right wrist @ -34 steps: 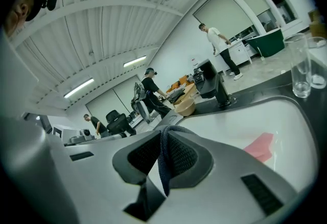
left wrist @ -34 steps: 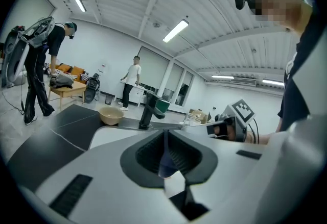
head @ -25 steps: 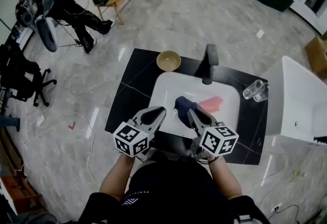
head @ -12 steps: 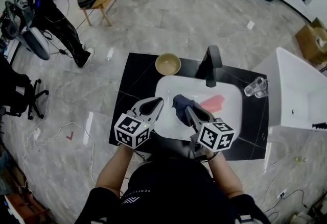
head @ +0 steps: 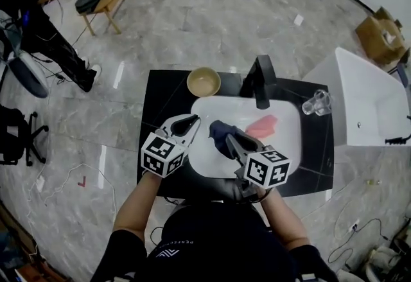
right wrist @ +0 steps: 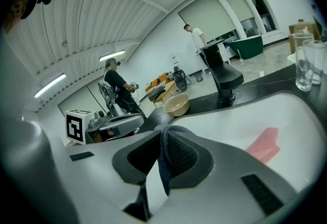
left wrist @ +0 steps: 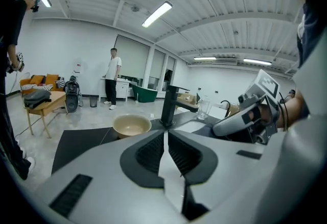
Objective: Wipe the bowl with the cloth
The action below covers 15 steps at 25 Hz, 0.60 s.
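1. The black counter [head: 164, 94] ends just left of your left hand-held gripper [head: 191, 121]. The white sink [head: 286, 149] fills its middle, with the faucet [head: 261, 81] at the back rim.
2. The tan bowl [head: 204, 81] stands upright on the counter beside the faucet, apart from both grippers. The crumpled dark blue cloth [head: 220, 135] hangs over the sink.
3. Both grippers tilt slightly down over the sink's near side. The left is closed on nothing, and your right hand-held gripper [head: 229, 139] clamps the cloth.
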### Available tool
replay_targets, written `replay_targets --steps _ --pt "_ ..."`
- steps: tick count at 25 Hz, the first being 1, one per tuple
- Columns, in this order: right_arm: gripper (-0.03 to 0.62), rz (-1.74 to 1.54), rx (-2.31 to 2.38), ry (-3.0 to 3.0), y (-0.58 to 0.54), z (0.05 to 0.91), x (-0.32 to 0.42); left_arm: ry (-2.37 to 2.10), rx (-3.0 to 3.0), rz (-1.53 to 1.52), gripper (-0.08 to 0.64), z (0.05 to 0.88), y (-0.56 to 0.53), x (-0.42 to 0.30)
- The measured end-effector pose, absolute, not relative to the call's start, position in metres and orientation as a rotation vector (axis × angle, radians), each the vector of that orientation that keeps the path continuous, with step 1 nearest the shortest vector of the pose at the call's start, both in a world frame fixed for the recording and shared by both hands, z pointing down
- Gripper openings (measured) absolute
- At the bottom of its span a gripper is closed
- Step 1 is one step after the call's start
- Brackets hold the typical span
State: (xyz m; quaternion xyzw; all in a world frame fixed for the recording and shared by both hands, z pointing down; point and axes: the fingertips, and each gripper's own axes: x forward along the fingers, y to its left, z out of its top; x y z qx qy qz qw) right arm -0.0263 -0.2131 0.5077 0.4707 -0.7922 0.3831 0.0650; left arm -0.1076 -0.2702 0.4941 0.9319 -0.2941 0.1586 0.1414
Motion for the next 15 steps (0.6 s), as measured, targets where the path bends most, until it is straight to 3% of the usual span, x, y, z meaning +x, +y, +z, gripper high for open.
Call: replay_targets --steps 10,13,15 --pt "0.06 1.166 1.369 -2.316 -0.236 0.519 -0.04 -0.769 2.815 0.671 0.017 0.507 -0.306 -0.102" --pt "0.06 1.175 1.354 -2.288 -0.244 0.525 -0.042 -0.741 2.847 0.746 0.112 0.512 -0.319 -0.097" --pt "0.06 1.19 1.349 -2.276 -0.246 0.529 -0.044 -0.725 2.88 0.83 0.137 0.517 -0.327 -0.094"
